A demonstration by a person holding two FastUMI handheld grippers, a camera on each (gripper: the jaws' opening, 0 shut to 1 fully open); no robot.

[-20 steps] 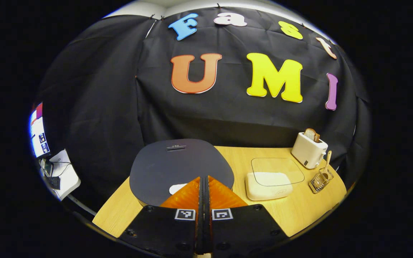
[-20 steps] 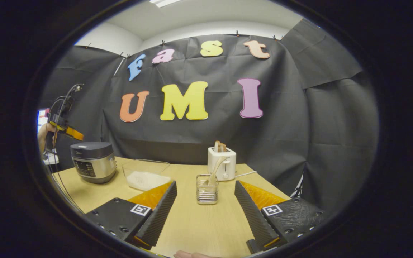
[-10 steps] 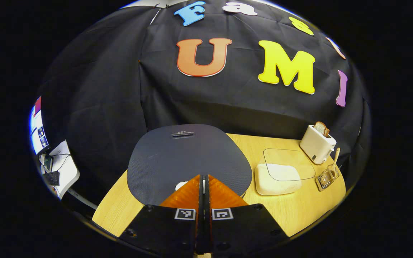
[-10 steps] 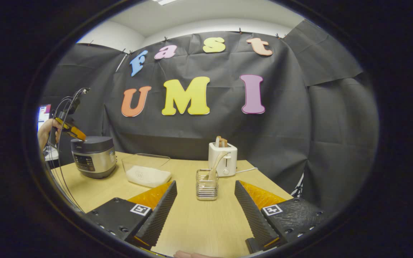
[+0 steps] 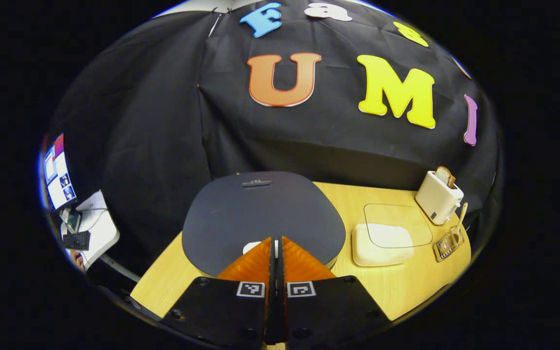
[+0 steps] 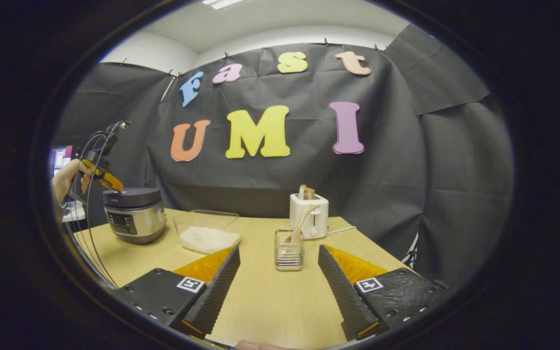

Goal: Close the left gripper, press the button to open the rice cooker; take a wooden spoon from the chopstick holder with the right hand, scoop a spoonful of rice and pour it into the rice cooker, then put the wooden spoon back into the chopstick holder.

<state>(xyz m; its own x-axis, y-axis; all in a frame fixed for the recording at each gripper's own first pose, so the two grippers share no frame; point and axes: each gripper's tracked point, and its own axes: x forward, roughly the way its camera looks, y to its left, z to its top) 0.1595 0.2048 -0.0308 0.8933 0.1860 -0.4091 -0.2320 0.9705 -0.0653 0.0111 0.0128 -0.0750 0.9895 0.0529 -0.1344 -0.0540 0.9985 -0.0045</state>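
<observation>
In the left gripper view my left gripper [image 5: 276, 239] is shut, its tips down on the pale button [image 5: 252, 247] at the near edge of the rice cooker's dark lid [image 5: 260, 214]. The right gripper view has the rice cooker [image 6: 135, 215] at the table's left with the left gripper [image 6: 114, 186] touching its closed lid. My right gripper [image 6: 277, 250] hangs open over the table, short of the wire chopstick holder [image 6: 289, 250] with the wooden spoon [image 6: 300, 224] leaning in it. The clear container of rice [image 6: 207, 232] stands between cooker and holder.
A white toaster [image 6: 308, 217] with bread slices stands behind the holder near the back wall. The wooden table [image 6: 270, 301] extends toward me. A monitor and a small white stand [image 5: 85, 228] are beyond the table's left edge. A hand [image 6: 68, 176] holds the left gripper.
The left gripper has come down from above the cooker onto the lid's front edge. The right gripper has drifted slightly, the holder now a little right of centre. The lid stays closed.
</observation>
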